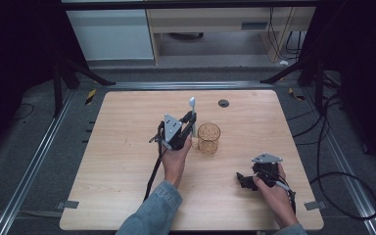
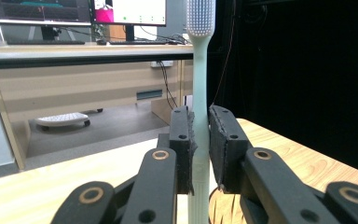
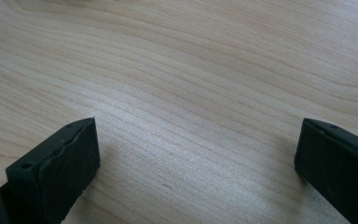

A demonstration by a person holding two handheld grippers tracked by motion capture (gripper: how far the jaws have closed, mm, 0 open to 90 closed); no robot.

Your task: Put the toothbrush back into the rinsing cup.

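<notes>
Desks and monitors (image 2: 42, 10) stand beyond pale wooden table (image 1: 127, 166).

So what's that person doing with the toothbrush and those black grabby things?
A person holds a set of tongs in each hand at a wooden table. The left tongs are shut on a pale toothbrush, held upright with its bristle head on top, right beside an amber see-through cup. The brush isn't in the cup yet; it looks like it may go in there. The right tongs are open with nothing between them, low over the bare table near the person.
</notes>
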